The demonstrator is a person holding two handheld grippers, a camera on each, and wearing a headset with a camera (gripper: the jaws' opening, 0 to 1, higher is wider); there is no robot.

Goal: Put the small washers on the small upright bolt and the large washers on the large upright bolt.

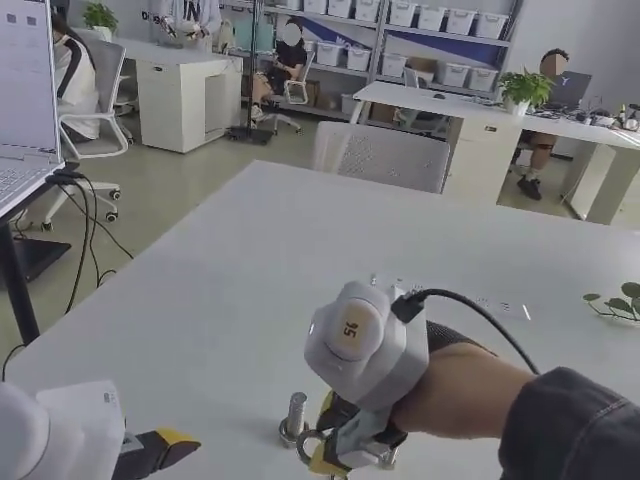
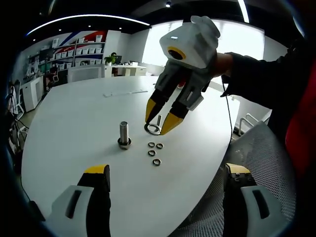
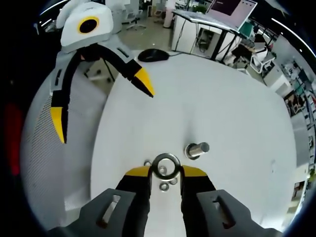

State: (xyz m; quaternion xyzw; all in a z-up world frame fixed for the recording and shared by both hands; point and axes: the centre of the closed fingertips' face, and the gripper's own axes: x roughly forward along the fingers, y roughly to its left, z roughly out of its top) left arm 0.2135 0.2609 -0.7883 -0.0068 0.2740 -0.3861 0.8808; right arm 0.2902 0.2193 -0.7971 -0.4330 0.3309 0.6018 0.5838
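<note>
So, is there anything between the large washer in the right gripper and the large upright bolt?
Nothing visible does. The right gripper holds the large washer just beside the large bolt, with only bare table between them. The small washers lie below the gripper, off that line.

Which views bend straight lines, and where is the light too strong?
Left gripper view: fisheye curves the table edge and ceiling lamps; the window behind the right tongs is washed out. Right gripper view: same bending, but the large washer is sharp. Head view: straight lines, even light.
</note>
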